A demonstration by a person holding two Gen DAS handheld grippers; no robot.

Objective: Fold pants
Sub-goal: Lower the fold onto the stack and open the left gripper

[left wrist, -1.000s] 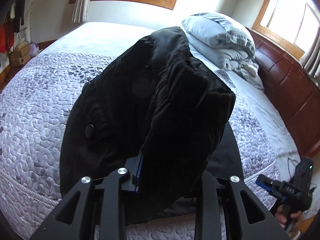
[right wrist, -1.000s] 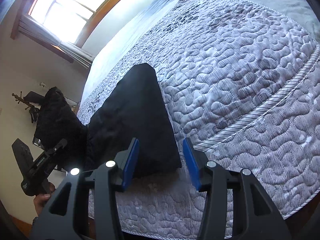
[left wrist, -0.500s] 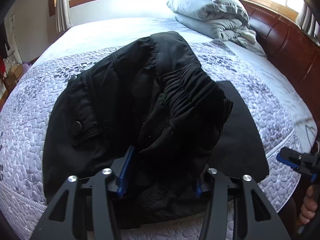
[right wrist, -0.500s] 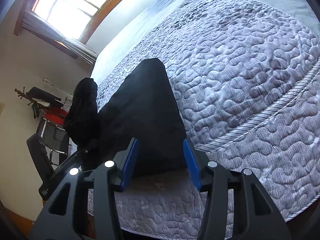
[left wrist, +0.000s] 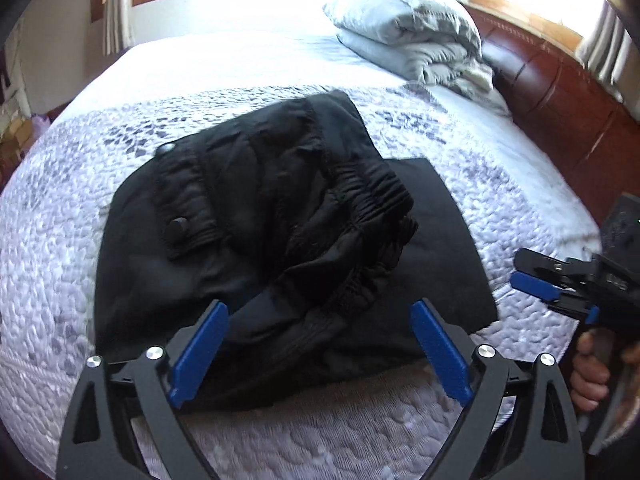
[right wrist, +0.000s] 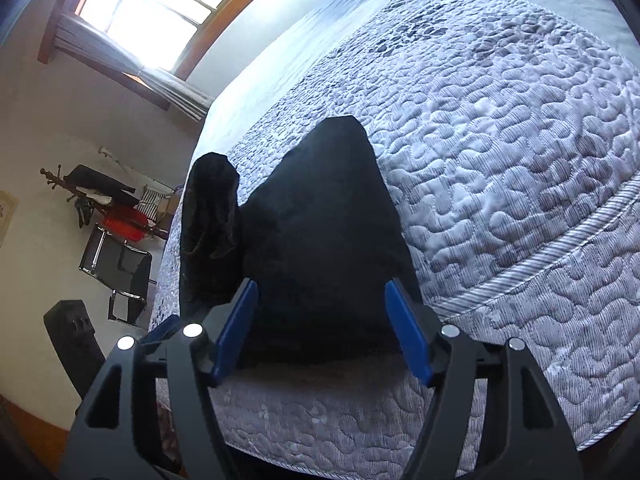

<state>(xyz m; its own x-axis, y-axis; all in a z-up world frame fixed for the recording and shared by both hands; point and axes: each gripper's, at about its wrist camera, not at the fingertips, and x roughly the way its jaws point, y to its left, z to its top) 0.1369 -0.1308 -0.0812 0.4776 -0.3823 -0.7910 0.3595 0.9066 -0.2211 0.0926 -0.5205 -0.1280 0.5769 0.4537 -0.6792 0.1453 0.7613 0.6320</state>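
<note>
Black pants (left wrist: 272, 240) lie in a bundle on the quilted bed (left wrist: 60, 208), the elastic waistband bunched on top of a flat leg. My left gripper (left wrist: 320, 344) hovers at the near edge of the pile, its jaws opening wide, the blue pads clear of the cloth. In the right wrist view the flat leg (right wrist: 320, 220) spreads ahead of my right gripper (right wrist: 324, 328), whose jaws are opening too, with nothing pinched between them. That right gripper (left wrist: 556, 292) also shows at the right edge of the left wrist view, held by a hand.
Folded grey bedding (left wrist: 416, 40) is stacked near the dark wooden headboard (left wrist: 568, 100). Beside the bed stand a black chair (right wrist: 120, 272) and a rack of clothes (right wrist: 104, 200) under a bright window (right wrist: 160, 12). The bed's near edge (right wrist: 360, 456) drops off just under my right gripper.
My left gripper let go of the waistband, which dropped from hanging in the air onto the leg on the bed. Both grippers opened wider; the right one drew back slightly.
</note>
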